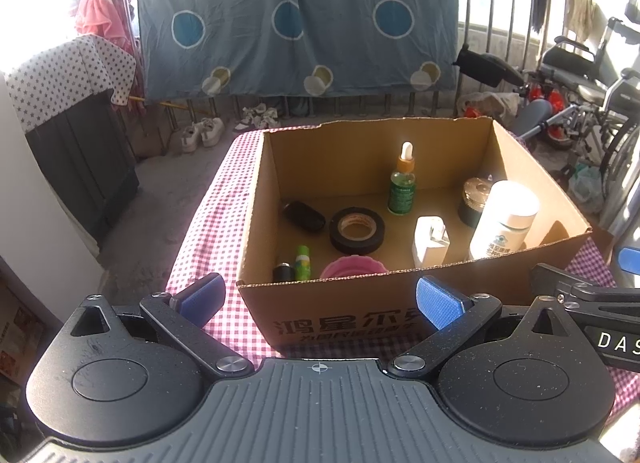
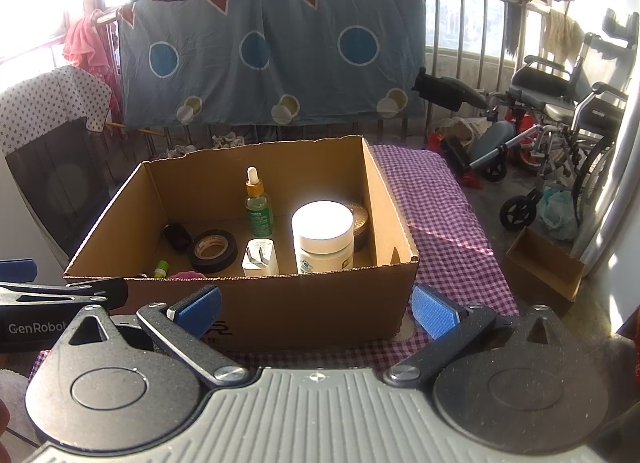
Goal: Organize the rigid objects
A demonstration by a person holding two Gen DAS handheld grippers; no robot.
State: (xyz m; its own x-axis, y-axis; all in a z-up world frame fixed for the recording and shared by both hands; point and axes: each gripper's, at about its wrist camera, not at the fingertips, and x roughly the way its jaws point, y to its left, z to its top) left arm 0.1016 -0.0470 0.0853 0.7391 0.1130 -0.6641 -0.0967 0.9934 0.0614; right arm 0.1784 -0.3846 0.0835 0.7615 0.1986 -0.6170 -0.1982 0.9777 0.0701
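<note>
An open cardboard box (image 1: 256,191) (image 2: 392,207) stands on a checked tablecloth (image 1: 208,223) (image 2: 448,207). Inside are a green dropper bottle (image 1: 402,191) (image 2: 259,209), a black tape roll (image 1: 357,230) (image 2: 212,250), a white charger plug (image 1: 430,241) (image 2: 259,259), a white jar (image 1: 504,219) (image 2: 323,237), a dark round tin (image 1: 474,199) (image 2: 360,223), a black key fob (image 1: 304,215) (image 2: 177,235), a small green tube (image 1: 303,262) (image 2: 161,269) and a pink cup (image 1: 354,267). My left gripper (image 1: 320,299) and right gripper (image 2: 316,307) are open and empty, in front of the box's near wall.
A blue sheet (image 1: 300,19) hangs on the balcony railing behind. A wheelchair (image 2: 560,135) and a small cardboard box (image 2: 544,267) stand at the right. A dark cabinet (image 1: 80,159) stands at the left, shoes (image 1: 202,134) lie on the floor.
</note>
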